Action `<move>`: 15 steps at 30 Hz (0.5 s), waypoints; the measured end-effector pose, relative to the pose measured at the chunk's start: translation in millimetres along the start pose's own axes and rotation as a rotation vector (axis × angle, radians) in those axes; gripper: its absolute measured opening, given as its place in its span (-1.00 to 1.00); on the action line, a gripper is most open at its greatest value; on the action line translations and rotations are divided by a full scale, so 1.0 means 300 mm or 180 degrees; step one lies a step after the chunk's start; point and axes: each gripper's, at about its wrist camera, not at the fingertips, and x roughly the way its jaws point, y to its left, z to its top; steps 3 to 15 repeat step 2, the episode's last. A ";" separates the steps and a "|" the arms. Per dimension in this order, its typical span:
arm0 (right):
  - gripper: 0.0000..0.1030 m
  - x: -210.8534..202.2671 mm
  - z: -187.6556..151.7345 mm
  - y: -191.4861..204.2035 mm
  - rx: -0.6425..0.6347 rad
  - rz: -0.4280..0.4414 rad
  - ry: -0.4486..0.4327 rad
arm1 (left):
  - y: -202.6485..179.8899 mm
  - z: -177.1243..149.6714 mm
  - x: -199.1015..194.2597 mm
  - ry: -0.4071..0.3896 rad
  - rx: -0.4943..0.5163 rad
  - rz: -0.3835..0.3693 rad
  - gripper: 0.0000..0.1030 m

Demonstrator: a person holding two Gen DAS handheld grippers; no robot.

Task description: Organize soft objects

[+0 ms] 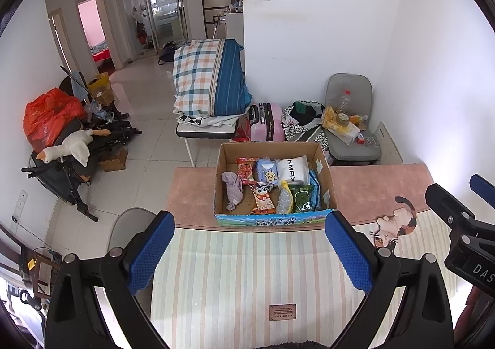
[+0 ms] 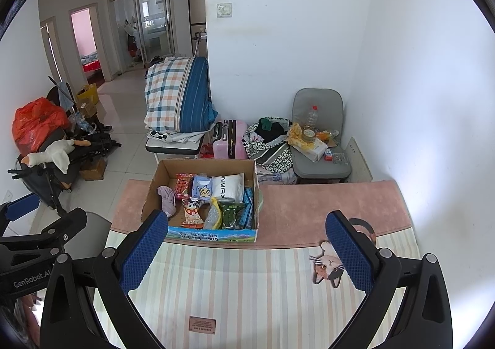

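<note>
An open cardboard box (image 1: 222, 160) (image 2: 153, 188) stands on the striped mat (image 1: 247, 271) (image 2: 247, 287). It holds a crumpled purple cloth (image 1: 232, 189) (image 2: 167, 198), a white pack (image 1: 292, 171) (image 2: 229, 186), snack bags (image 1: 262, 197) (image 2: 192, 212) and other packets. My left gripper (image 1: 250, 246) is open and empty, held back from the box's front. My right gripper (image 2: 247, 246) is open and empty, near the box's front right corner.
The mat has a pink far band (image 1: 191, 191) and a cat print (image 1: 394, 222) (image 2: 329, 265). Beyond the table edge stand a folding bed with a plaid pillow (image 1: 207, 79), a pink suitcase (image 1: 267, 123), a grey chair with clutter (image 1: 349, 119) and a stroller with a goose plush (image 1: 69, 147).
</note>
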 end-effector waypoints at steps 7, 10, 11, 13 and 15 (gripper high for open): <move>1.00 -0.004 0.003 0.001 -0.0007 0.0002 -0.0007 | 0.005 -0.003 -0.003 -0.0002 0.0000 -0.0009 0.94; 1.00 -0.004 0.003 0.001 -0.0007 0.0002 -0.0007 | 0.005 -0.003 -0.003 -0.0002 0.0000 -0.0009 0.94; 1.00 -0.004 0.003 0.001 -0.0007 0.0002 -0.0007 | 0.005 -0.003 -0.003 -0.0002 0.0000 -0.0009 0.94; 1.00 -0.004 0.003 0.001 -0.0007 0.0002 -0.0007 | 0.005 -0.003 -0.003 -0.0002 0.0000 -0.0009 0.94; 1.00 -0.004 0.003 0.001 -0.0007 0.0002 -0.0007 | 0.005 -0.003 -0.003 -0.0002 0.0000 -0.0009 0.94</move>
